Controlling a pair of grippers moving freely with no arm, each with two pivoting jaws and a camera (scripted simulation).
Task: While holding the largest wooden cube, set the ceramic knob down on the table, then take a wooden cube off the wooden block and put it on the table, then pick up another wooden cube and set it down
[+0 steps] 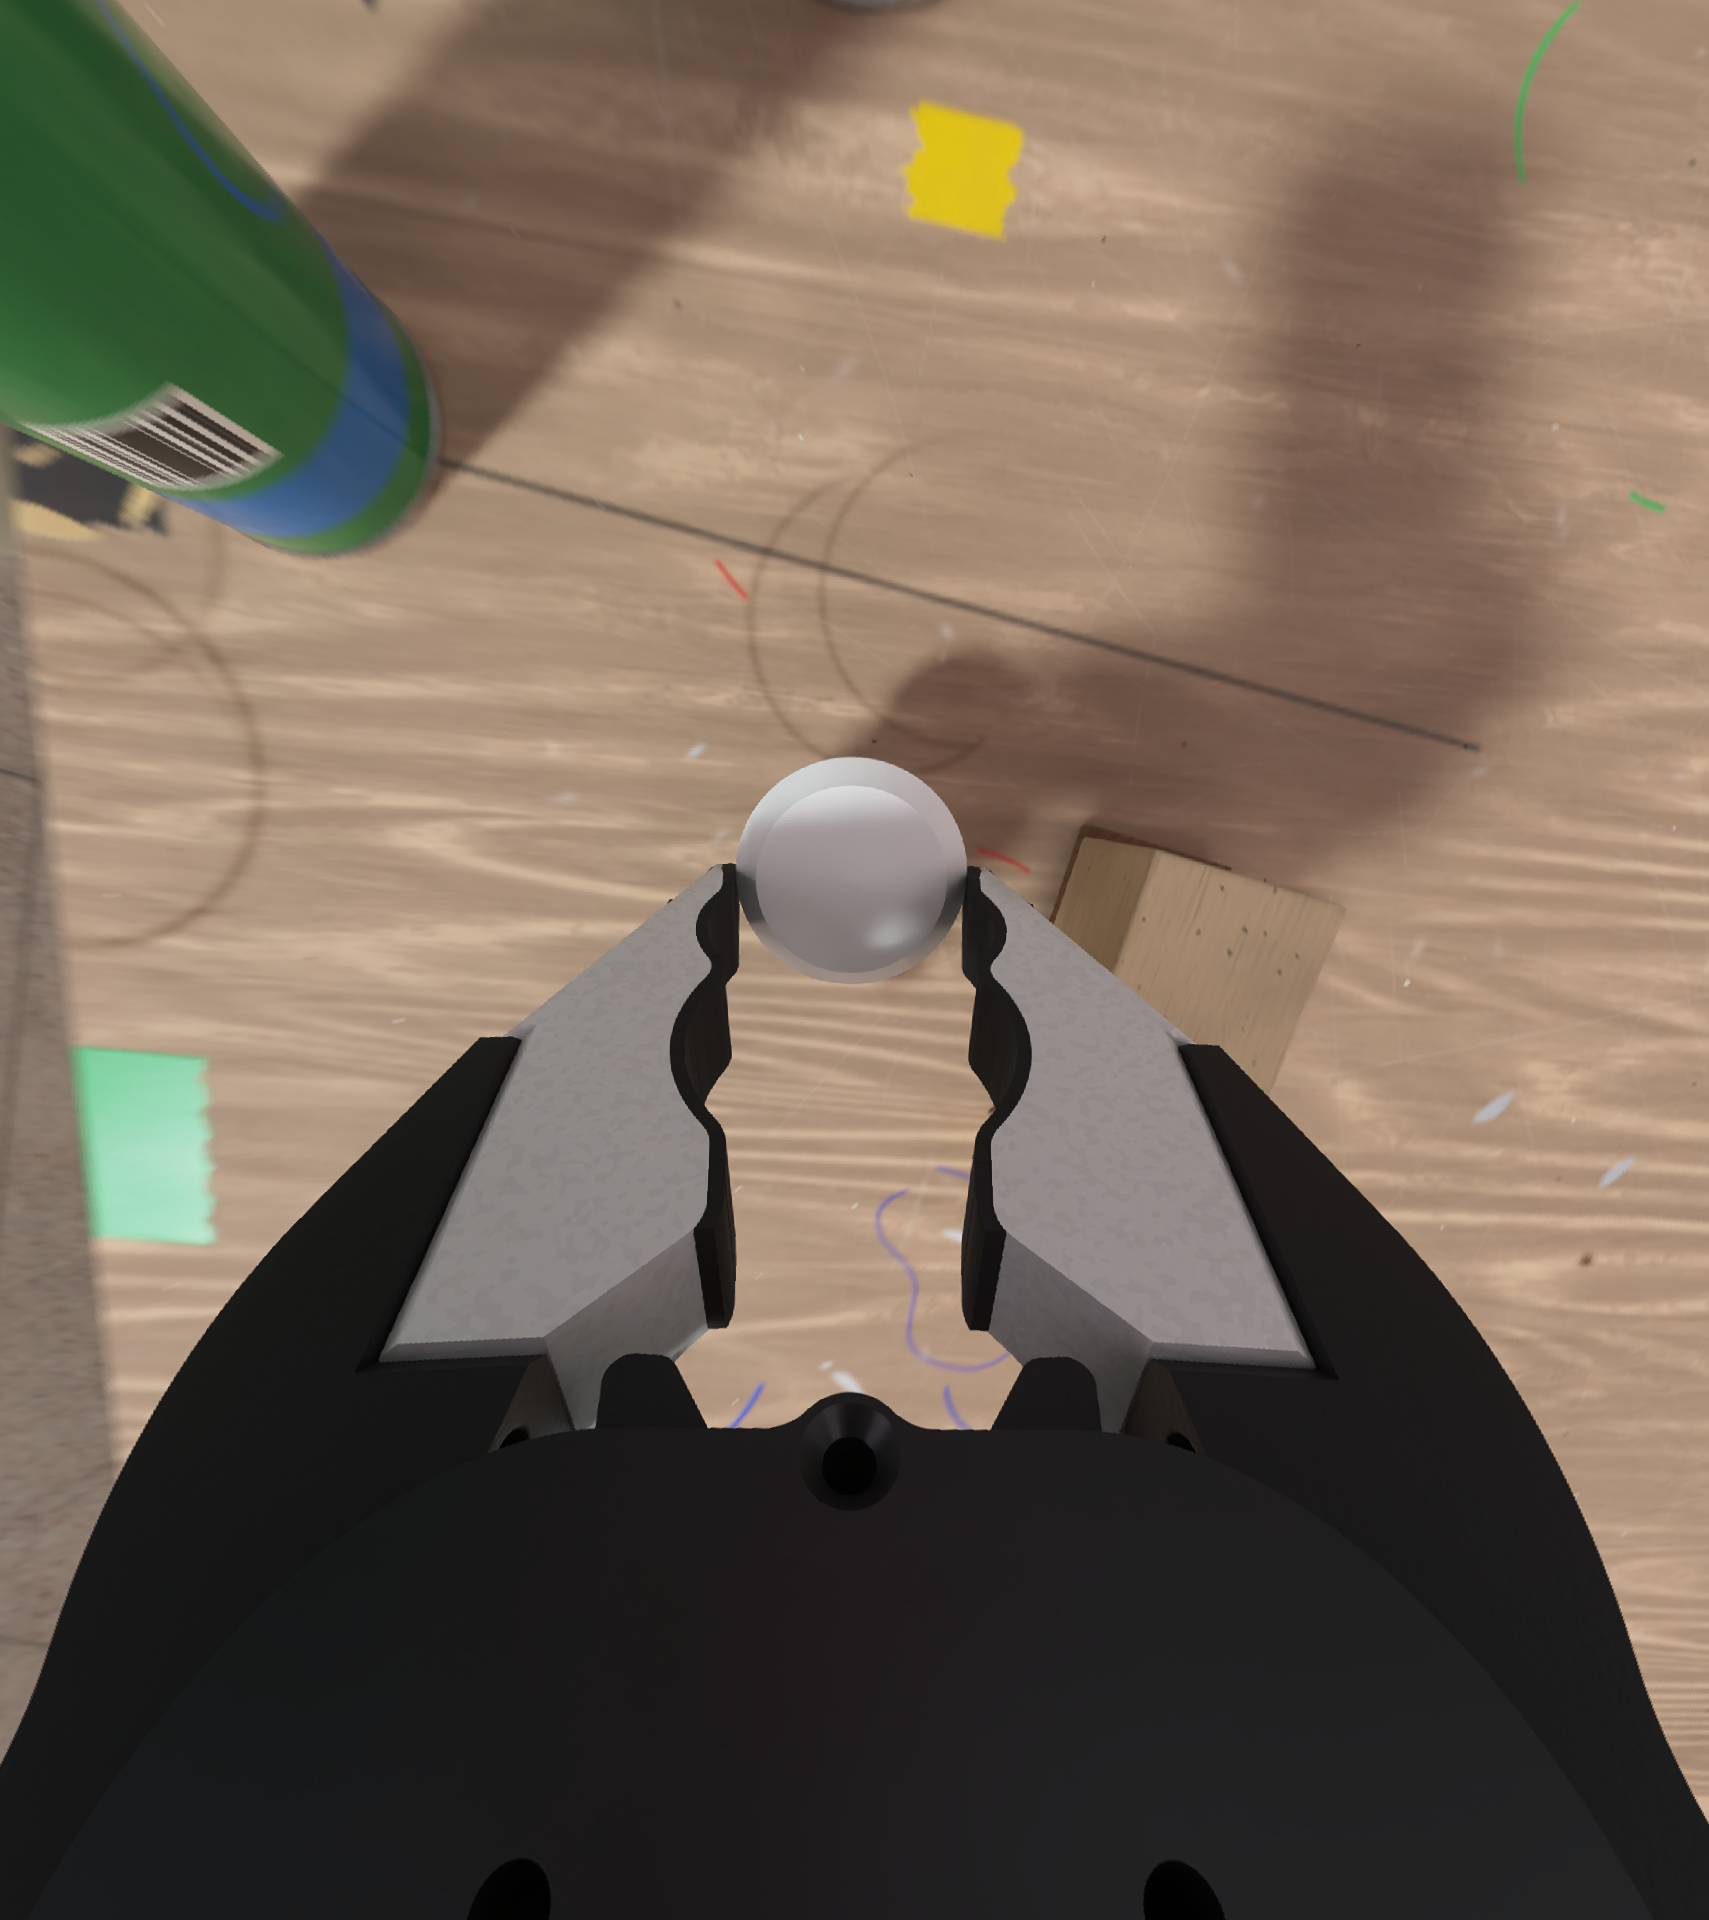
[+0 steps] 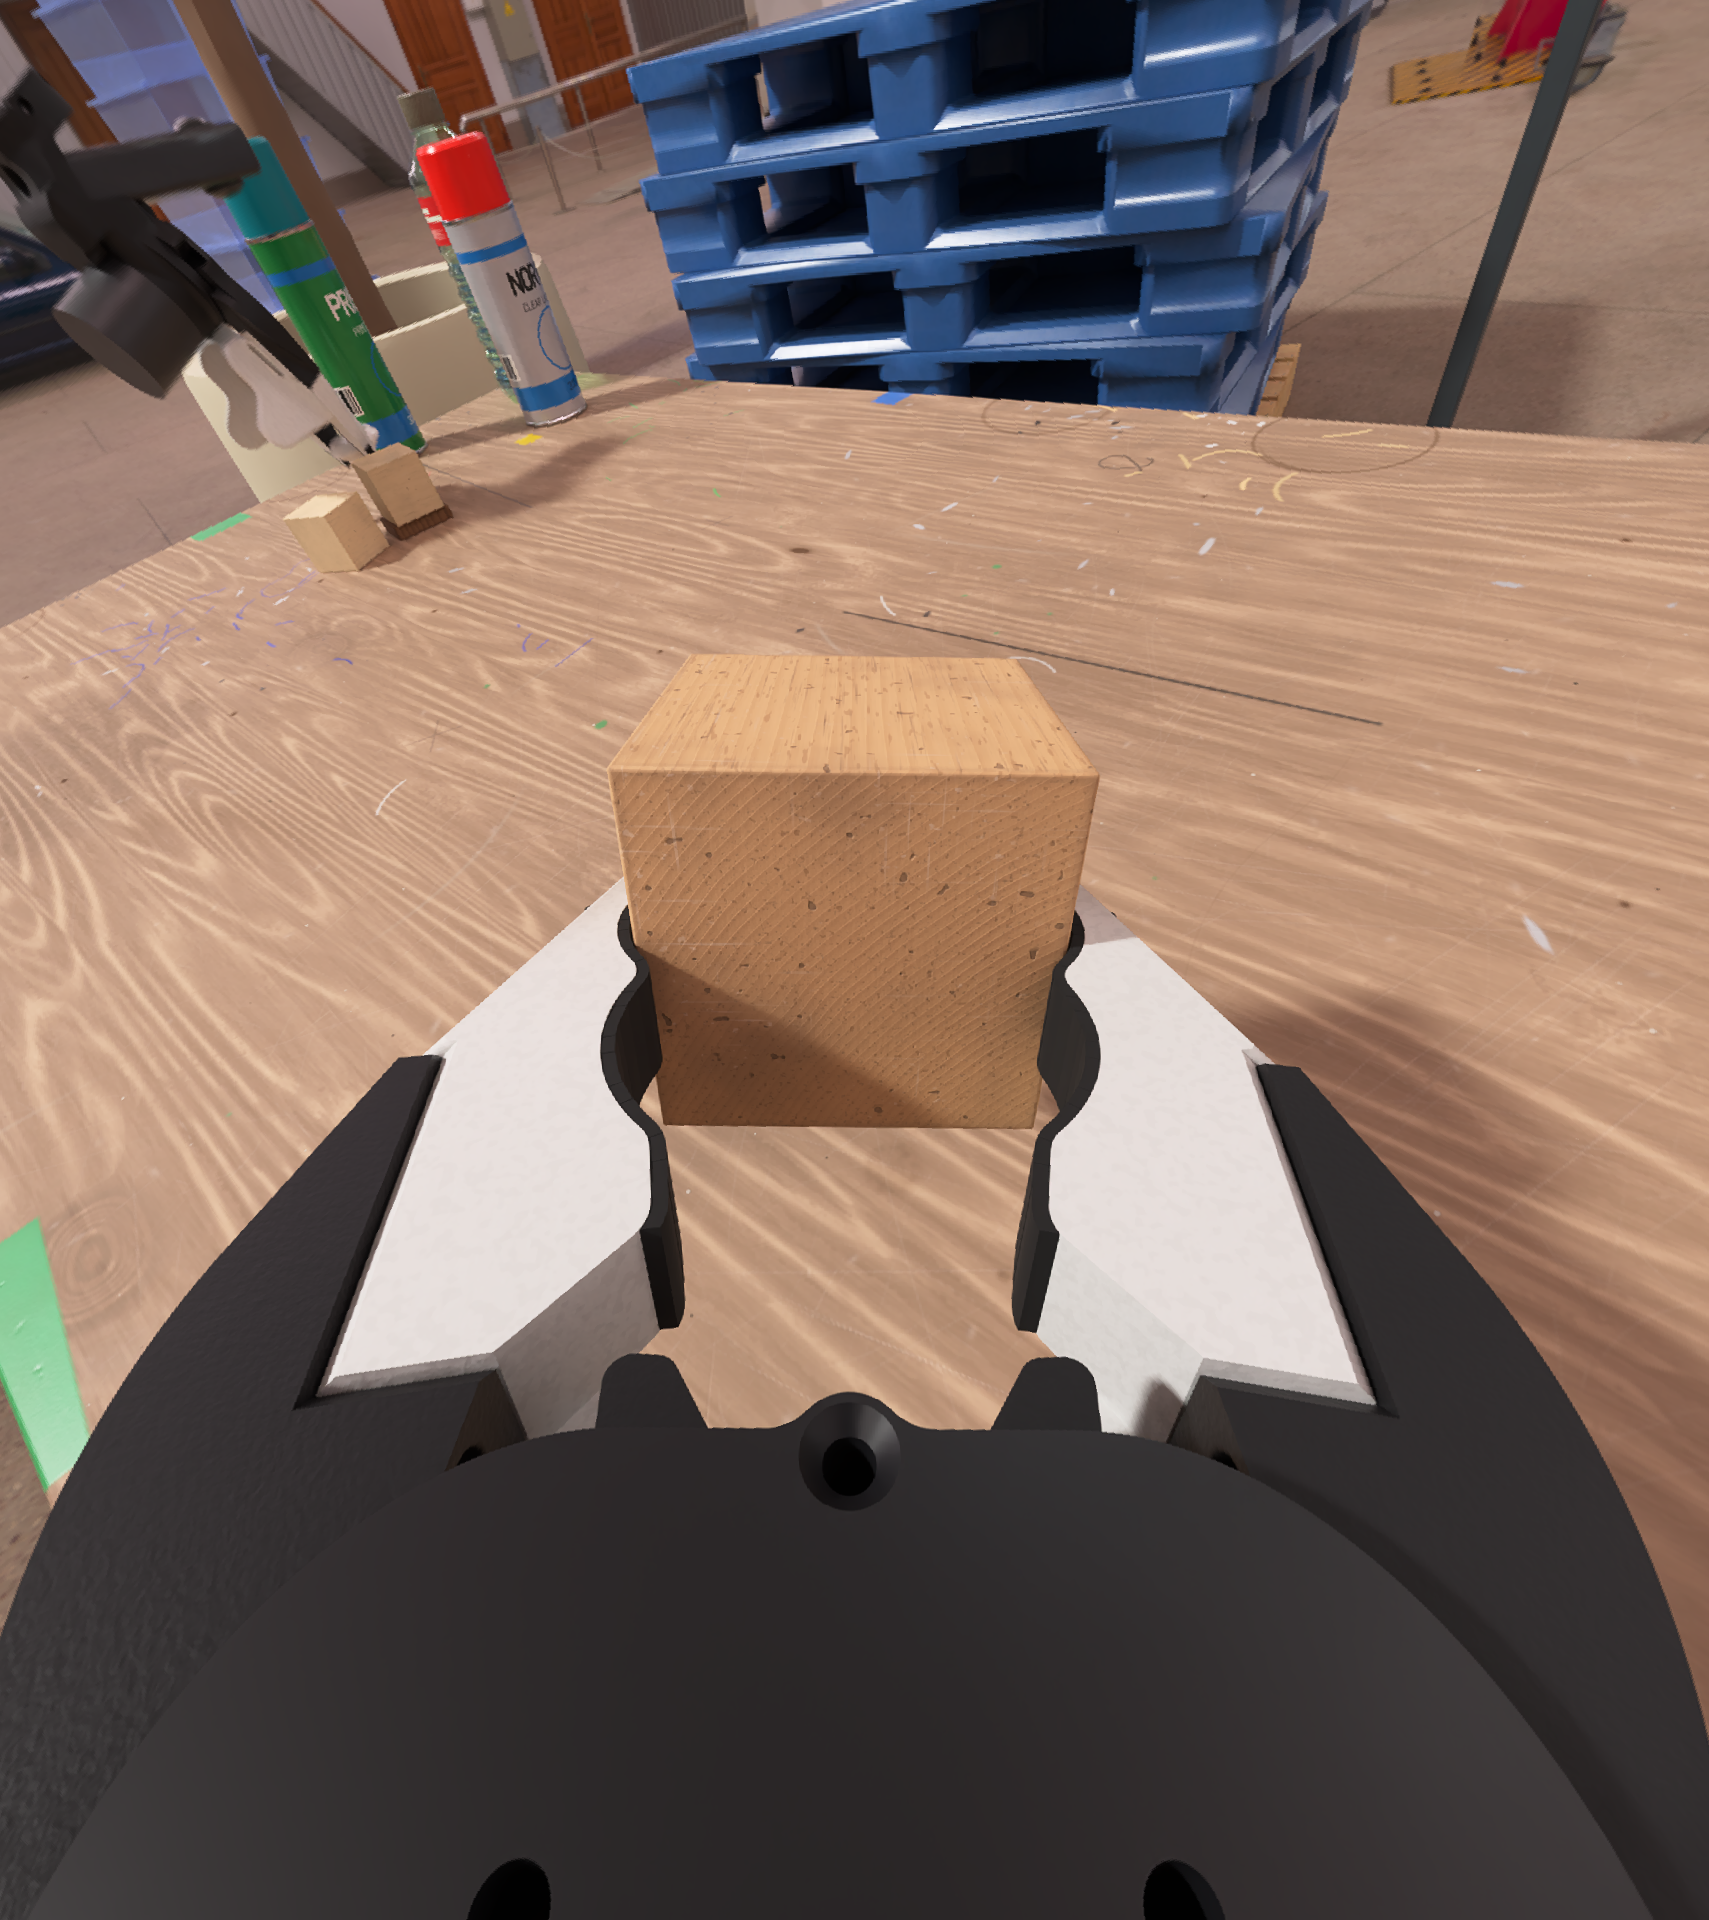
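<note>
Behind right fingers (image 1: 1089,1039), cube (image 1: 1214,945) half-hidden.

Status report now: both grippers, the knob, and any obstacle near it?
Left gripper shut on ceramic knob, above the table. Right gripper shut on largest wooden cube. Green spray can and small wooden cube close by.

Your right gripper (image 2: 851,997) has its fingers (image 2: 538,1143) pressed against both sides of the big wooden cube (image 2: 855,894), held over the bench (image 2: 1349,831). Far off to your upper left, the other gripper (image 2: 351,442) points down just beside a small cube (image 2: 398,480) sitting on a dark block (image 2: 417,523); another small cube (image 2: 338,532) lies on the bench beside it. Behind them stand a green spray can (image 2: 330,312) and a red-capped white can (image 2: 502,281). Blue pallets (image 2: 985,197) are stacked beyond the bench.
</note>
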